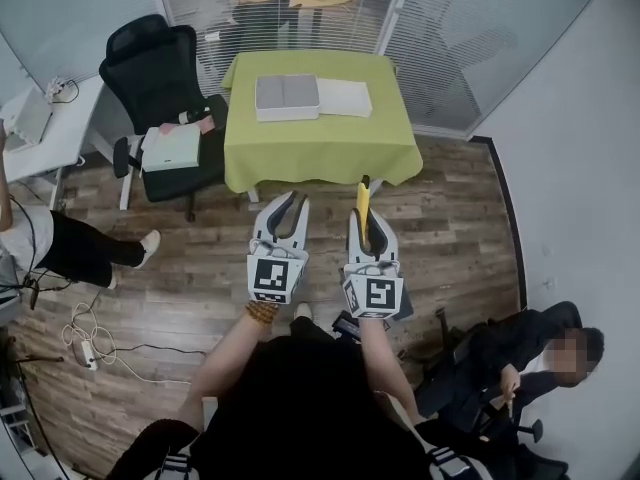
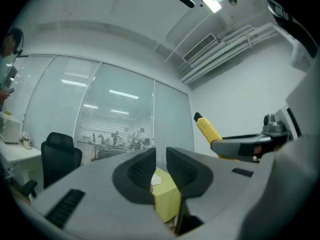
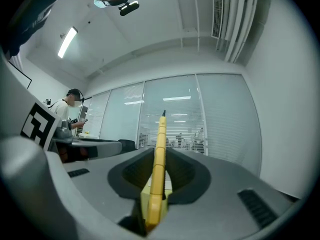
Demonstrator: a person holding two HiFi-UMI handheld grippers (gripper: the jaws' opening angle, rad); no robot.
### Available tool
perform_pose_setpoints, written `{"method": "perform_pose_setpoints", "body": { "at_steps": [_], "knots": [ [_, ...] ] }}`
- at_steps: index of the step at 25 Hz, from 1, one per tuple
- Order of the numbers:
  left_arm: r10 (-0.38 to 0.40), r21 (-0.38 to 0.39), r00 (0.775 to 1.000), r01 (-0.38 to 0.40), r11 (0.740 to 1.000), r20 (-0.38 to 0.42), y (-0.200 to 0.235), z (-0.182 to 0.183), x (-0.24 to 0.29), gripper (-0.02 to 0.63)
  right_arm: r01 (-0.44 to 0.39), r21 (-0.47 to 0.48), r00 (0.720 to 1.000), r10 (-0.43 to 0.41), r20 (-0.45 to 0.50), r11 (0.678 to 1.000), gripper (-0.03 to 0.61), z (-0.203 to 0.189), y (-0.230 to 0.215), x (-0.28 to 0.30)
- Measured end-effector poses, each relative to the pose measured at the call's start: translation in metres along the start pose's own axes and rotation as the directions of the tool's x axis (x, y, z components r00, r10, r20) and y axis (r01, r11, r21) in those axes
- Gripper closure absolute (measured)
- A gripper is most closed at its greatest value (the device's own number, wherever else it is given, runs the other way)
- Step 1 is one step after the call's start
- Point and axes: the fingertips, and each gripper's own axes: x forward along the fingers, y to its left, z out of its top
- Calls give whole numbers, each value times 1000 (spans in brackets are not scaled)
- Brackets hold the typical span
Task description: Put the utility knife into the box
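Right gripper (image 1: 364,220), jaws closed flat on the yellow utility knife (image 1: 362,203), gripped low on its body, black tip up and forward past the jaw ends. In the right gripper view, same grip seen along the jaws (image 3: 160,156): knife (image 3: 159,174) edge-on and upright in the middle, both pads pressed against it. Left gripper (image 1: 290,206) just beside the right one, level with it, jaws a little apart and holding nothing; in the left gripper view, only a narrow gap between the dark pads (image 2: 137,176), with a piece of the green counter (image 2: 167,196) showing through, and the knife (image 2: 209,131) off to the right in the other gripper (image 2: 240,146). Both grippers in the air above the wooden floor (image 1: 450,218), short of the counter (image 1: 320,143) and not over it. On the green cloth, toward the far side: a flat grey box (image 1: 287,96), and touching its right edge a flat white piece (image 1: 344,97). Knife well apart from the box, not yet in it. Left of the counter, a black office chair (image 1: 160,63) with a pale carton (image 1: 172,148) on its seat, and further left a white desk (image 1: 55,133). On the floor at the left, a white power strip with cable (image 1: 85,346). At lower right, a seated person (image 1: 520,358) in dark clothes; at the left edge, another person's leg (image 1: 95,248). Glass wall with blinds behind the counter.
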Motion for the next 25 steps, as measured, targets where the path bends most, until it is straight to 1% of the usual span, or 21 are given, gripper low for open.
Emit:
{"method": "perform_pose_setpoints", "body": {
  "at_steps": [6,10,16,25],
  "knots": [
    [42,9,999,-42,999,-24,-16,-11,28,543,-47,27,999,48,-16,999,508,-14,-33,13],
    [54,12,998,-54,998,-40,-20,-16,39,543,-63,45,998,64,-16,997,508,-19,-44,23],
    [53,20,997,-51,998,-62,-25,-26,61,543,-67,55,997,68,-22,996,508,-26,-61,34],
    [24,-12,997,-25,1000,-70,-19,-49,107,543,-46,43,998,48,-43,998,508,-41,-89,68]
  ]
}}
